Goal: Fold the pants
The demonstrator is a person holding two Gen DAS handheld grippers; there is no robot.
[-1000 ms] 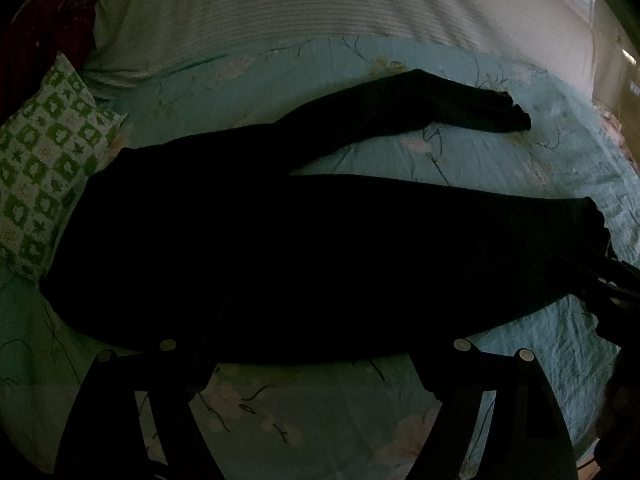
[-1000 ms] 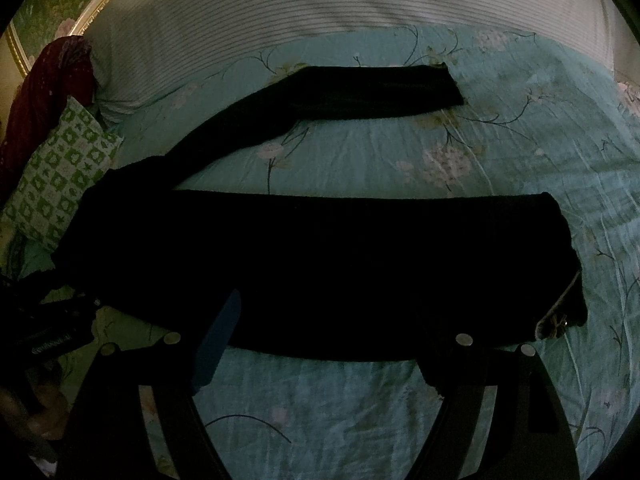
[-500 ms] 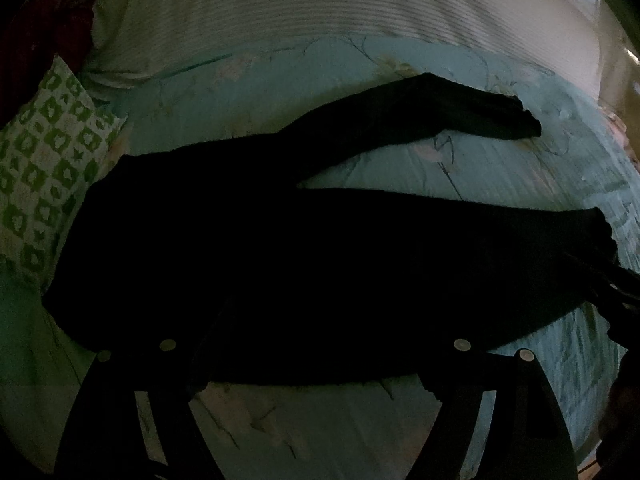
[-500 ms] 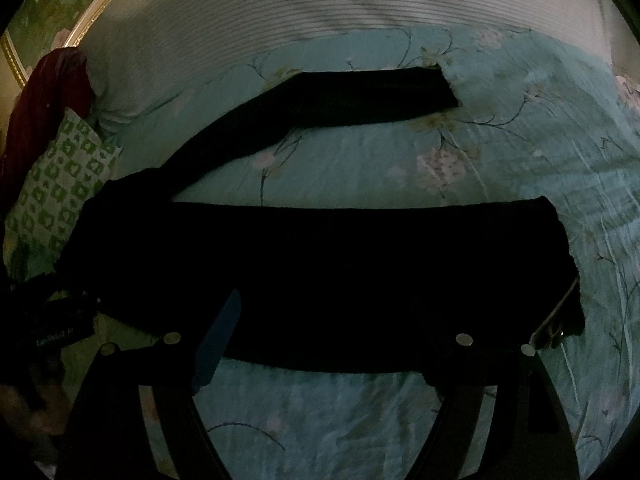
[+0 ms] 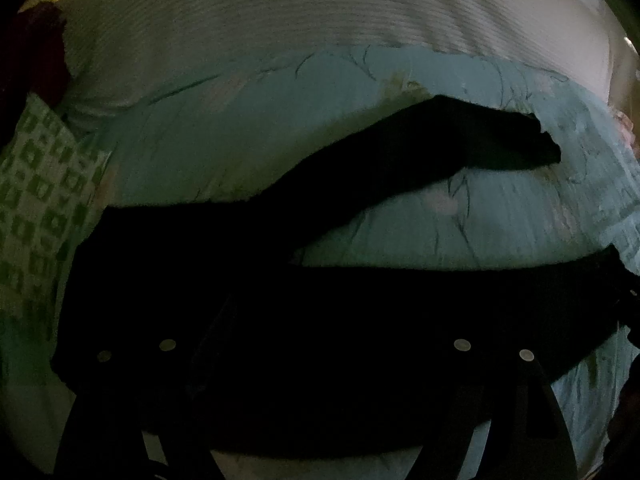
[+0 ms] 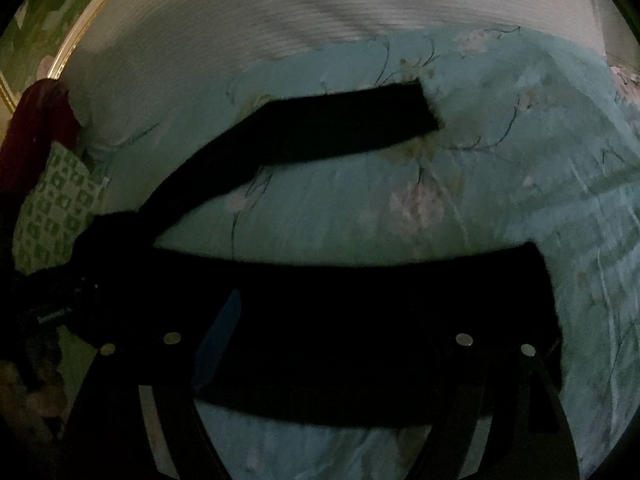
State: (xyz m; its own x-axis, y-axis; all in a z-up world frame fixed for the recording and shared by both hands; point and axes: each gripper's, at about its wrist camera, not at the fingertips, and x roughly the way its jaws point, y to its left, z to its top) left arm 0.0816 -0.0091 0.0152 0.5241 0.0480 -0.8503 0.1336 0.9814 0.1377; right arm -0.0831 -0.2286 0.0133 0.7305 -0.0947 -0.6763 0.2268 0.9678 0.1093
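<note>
Black pants (image 5: pixel 280 300) lie spread on a teal floral bedsheet (image 5: pixel 240 140), waist at the left, two legs running right and splayed apart. In the right wrist view the pants (image 6: pixel 380 312) show the near leg across the middle and the far leg (image 6: pixel 340 128) angled up. My left gripper (image 5: pixel 316 360) is open, fingers wide apart over the near leg close to the waist. My right gripper (image 6: pixel 320 360) is open over the near leg toward its hem. The left gripper's body (image 6: pixel 52 312) shows at the left edge of the right wrist view.
A green and white patterned pillow (image 5: pixel 36 208) lies left of the waist. A striped white cover (image 5: pixel 320 32) lies across the far side of the bed. A dark red cloth (image 6: pixel 36 128) hangs at the far left. The sheet (image 6: pixel 400 208) shows between the legs.
Both grippers have moved forward and down toward the near pant leg, so the pants fill more of both views. The pants have not moved. Both stay open.
</note>
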